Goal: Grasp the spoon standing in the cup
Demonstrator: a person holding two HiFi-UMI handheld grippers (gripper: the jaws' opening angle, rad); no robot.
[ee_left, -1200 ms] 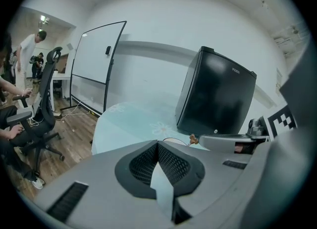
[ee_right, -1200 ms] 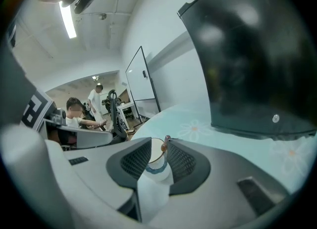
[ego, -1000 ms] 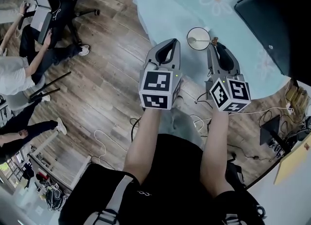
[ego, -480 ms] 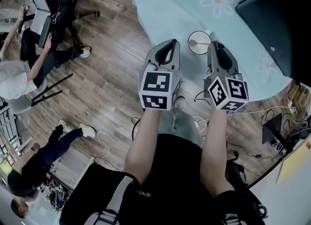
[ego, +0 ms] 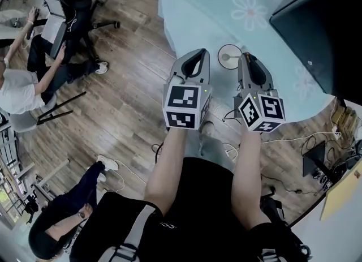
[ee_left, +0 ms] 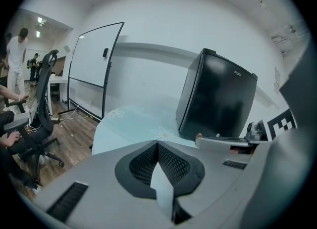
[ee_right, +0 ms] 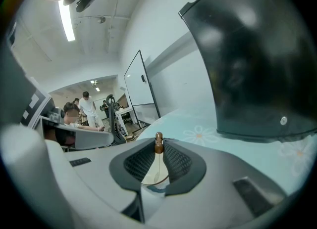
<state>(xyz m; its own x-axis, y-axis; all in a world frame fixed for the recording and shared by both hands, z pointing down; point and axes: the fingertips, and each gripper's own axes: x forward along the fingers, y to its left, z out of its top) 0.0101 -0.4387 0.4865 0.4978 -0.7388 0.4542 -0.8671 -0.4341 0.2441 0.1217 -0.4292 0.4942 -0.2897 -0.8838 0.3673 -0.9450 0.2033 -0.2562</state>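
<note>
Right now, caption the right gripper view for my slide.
Right gripper closing its jaws on the brown-knobbed slender spoon over a pale blue flowered table beside a black cabinet.

On desk (ego: 198,12), near its front rim: cup (ego: 232,62), with spoon (ego: 226,58) standing in it, handle leaning right. Just right of cup: right tool (ego: 242,56), jaws closing on the handle's tip. Left of cup, over desk's rim: left tool (ego: 199,51), side by side with the right one. Behind and right of cup, also on desk: large box (ego: 322,23). Far left, on floor (ego: 130,102): seated person (ego: 22,85). Beyond desk, to the left: whiteboard (ee_left: 94,72).
</note>
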